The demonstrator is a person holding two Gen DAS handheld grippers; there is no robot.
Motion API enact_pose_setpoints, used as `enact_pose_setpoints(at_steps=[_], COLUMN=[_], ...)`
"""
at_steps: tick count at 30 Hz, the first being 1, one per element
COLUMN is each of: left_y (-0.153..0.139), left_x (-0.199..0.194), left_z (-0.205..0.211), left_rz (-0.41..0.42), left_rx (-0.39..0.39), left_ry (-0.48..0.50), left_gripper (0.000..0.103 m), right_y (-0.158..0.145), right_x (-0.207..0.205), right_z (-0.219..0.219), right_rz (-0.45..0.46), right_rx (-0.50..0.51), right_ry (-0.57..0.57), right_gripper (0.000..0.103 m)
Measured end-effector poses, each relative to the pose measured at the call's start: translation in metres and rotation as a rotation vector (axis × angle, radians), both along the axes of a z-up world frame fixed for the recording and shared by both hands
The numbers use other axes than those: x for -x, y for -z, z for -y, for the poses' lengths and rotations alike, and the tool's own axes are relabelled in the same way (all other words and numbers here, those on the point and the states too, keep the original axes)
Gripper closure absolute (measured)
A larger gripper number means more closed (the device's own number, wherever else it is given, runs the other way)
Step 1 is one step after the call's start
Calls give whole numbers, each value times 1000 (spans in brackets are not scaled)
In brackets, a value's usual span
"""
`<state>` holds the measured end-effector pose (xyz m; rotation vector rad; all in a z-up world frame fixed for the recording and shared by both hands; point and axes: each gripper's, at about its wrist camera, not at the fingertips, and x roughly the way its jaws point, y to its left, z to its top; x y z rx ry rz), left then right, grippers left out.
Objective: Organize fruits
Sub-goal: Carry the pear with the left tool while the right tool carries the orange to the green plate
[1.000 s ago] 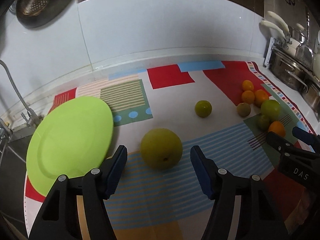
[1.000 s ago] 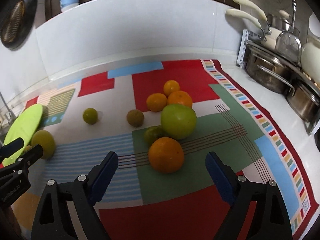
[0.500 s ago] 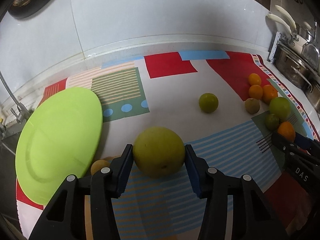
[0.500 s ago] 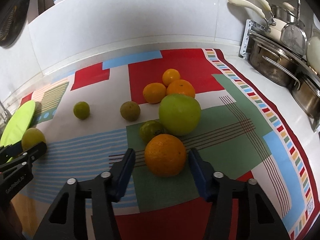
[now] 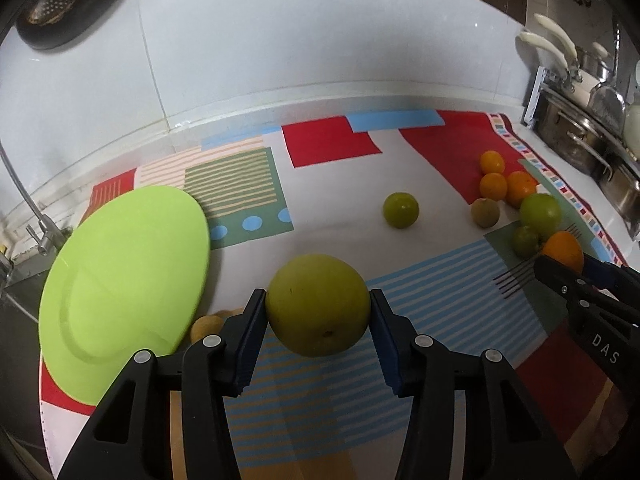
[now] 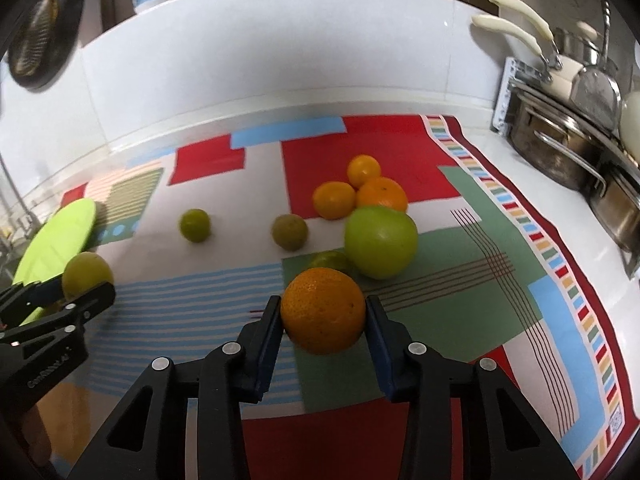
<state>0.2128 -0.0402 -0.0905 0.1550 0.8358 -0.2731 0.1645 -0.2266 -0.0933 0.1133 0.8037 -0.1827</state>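
My left gripper [image 5: 318,320] is shut on a large yellow-green fruit [image 5: 318,304] and holds it just above the patterned mat [image 5: 440,292], right of the lime-green plate [image 5: 124,264]. My right gripper [image 6: 323,320] is shut on a large orange [image 6: 323,310], in front of a big green apple [image 6: 380,240], a small green fruit [image 6: 328,260] and three small oranges [image 6: 336,200]. A green lime [image 5: 401,210] and a brownish fruit [image 5: 485,212] lie loose mid-mat. A small tan fruit [image 5: 206,326] peeks out beside the plate.
Steel pots and a utensil rack [image 6: 576,136] stand on the counter to the right. A tap [image 5: 40,224] and sink edge are at far left. A white tiled wall [image 5: 320,52] backs the counter.
Both grippers went from open to shut. The left closed on the yellow-green fruit and the right on the large orange, and both fruits now sit slightly raised.
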Motion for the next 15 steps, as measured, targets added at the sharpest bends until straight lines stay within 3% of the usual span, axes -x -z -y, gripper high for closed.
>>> enact_pose_setpoints(at_steps=[15], left_y=[-42], left_x=[49], left_z=[-38], left_rz=[98], left_rx=[47], left_ry=[-28], left_gripper=[53], right_y=[-50], right_x=[34], right_z=[-51], right_rz=[108], right_rx=[15], right_ry=[-161], right_gripper=[62])
